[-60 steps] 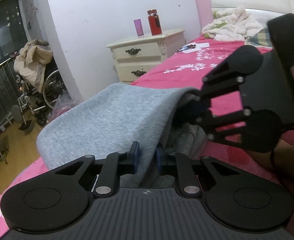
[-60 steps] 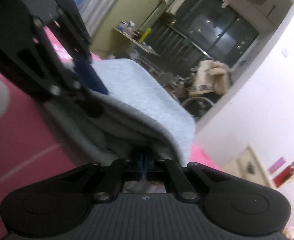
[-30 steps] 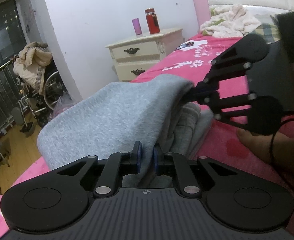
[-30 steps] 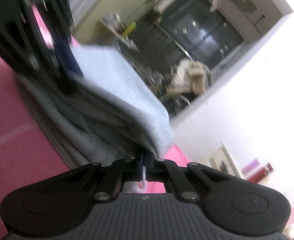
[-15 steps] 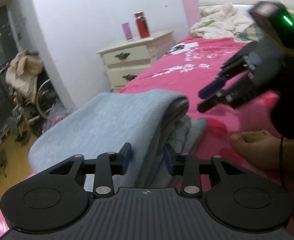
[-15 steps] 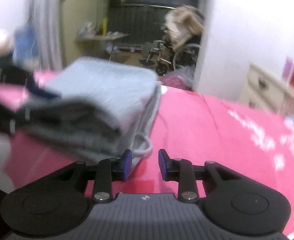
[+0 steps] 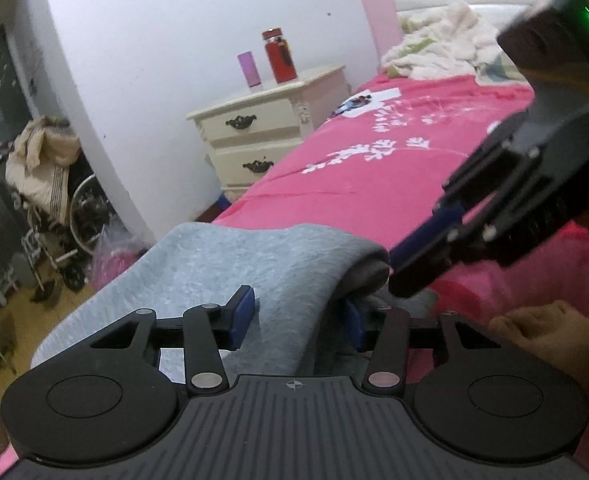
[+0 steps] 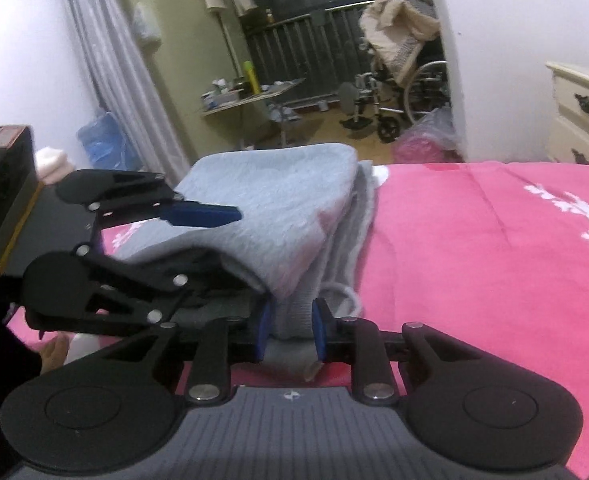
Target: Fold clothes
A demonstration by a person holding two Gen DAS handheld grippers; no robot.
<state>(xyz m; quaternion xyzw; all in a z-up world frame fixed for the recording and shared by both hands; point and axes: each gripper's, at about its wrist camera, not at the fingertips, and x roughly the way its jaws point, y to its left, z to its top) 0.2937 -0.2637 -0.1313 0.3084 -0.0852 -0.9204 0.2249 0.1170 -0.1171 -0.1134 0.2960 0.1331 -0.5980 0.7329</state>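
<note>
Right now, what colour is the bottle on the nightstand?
Red, dark cap; the bottle shows best in the left wrist view.

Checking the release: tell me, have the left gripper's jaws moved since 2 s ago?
Yes. The left gripper was pinched shut on the grey garment; now its jaws stand wide apart, straddling the fold as it lies on the pink bed.

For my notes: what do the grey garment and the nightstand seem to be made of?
Garment: probably soft knit fleece or terry; matte, fuzzy, mottled surface, with a cord at its edge. Nightstand: likely painted wood; smooth cream finish, dark metal-looking handles.
</note>
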